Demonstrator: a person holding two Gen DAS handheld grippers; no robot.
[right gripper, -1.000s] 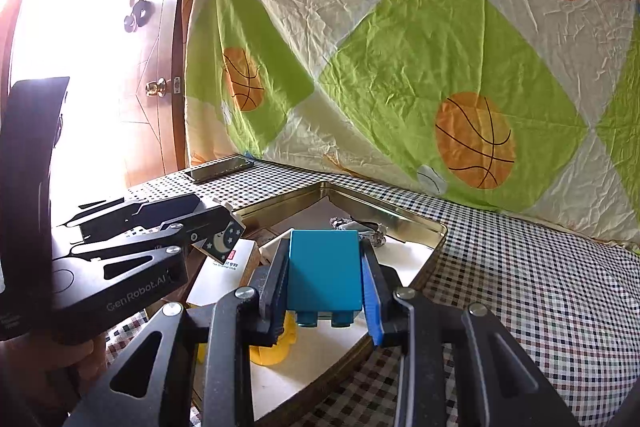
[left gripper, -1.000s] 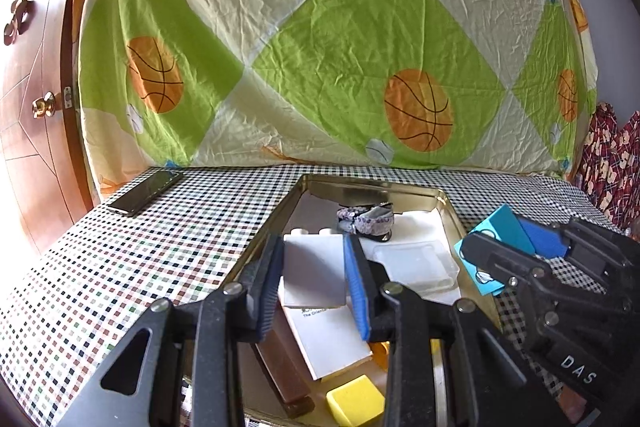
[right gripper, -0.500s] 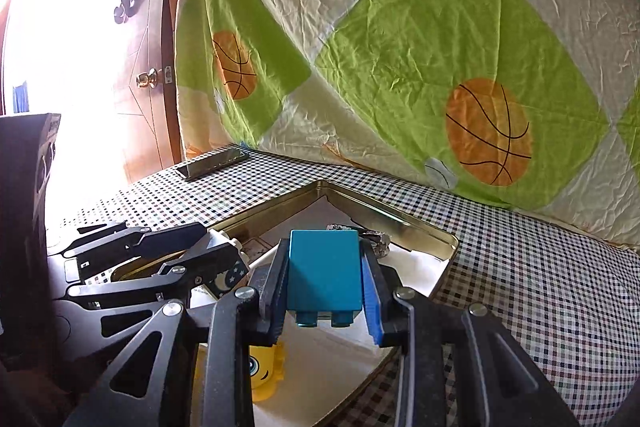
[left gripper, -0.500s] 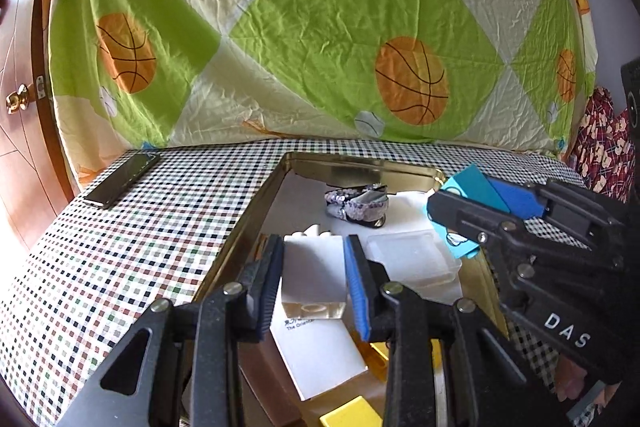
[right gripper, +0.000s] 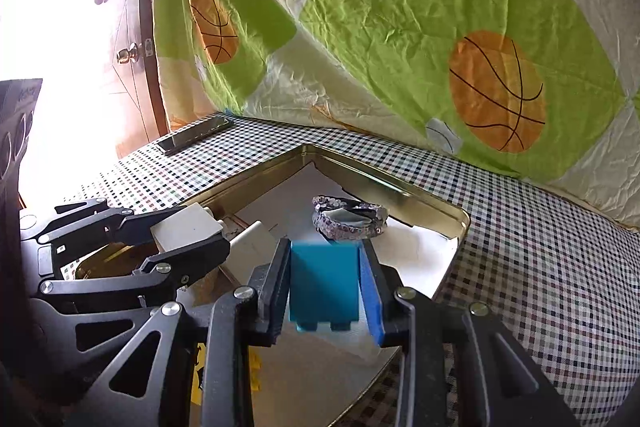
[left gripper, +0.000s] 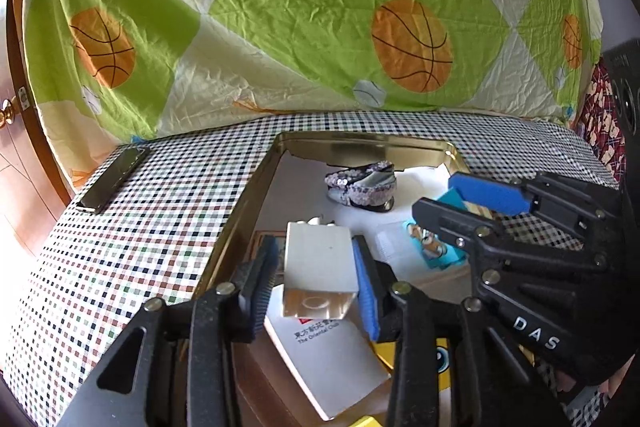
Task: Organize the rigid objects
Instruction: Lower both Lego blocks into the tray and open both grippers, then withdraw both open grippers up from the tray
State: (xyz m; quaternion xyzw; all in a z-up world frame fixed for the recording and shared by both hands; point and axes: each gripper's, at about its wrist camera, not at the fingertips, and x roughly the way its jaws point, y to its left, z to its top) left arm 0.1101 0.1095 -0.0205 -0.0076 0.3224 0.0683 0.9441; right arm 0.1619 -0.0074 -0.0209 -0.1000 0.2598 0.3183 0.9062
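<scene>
The wide counter under its small-checked cloth (left gripper: 132,239) spreads out below and ahead of both claws, with a crumpled basketball-print sheet (left gripper: 312,19) hanging behind it. A shallow gold metal tray (right gripper: 404,191) lies directly under both claws; its long axis runs away from the left claw, and its floor is lined with white paper.

The left claw (left gripper: 316,275) holds a white plastic building block (left gripper: 320,259) over the near left part of the tray. Its jaws have just been opening: a slim gap shows beside the left pad, while the block appears to rest against the blue right pad, so I judge it freed or nearly so. Below it lies a white printed card box (left gripper: 332,355), which looks like the landing spot.

The right claw (right gripper: 325,291) carries a teal plastic building block (right gripper: 323,281), studs pointing back toward the camera. Its jaws have also just been opening; the black left pad touches the block and a narrow gap shows by the blue right pad. It hangs over bare white lining, so the drop looks straight down.

Just ahead of both claws sits a small sequined purple shoe-like trinket (right gripper: 348,219), closer to the right claw. A yellow cartoon-printed block (right gripper: 224,375) lies lower left. A slim dark phone (left gripper: 116,179) rests far left, outside the tray.
</scene>
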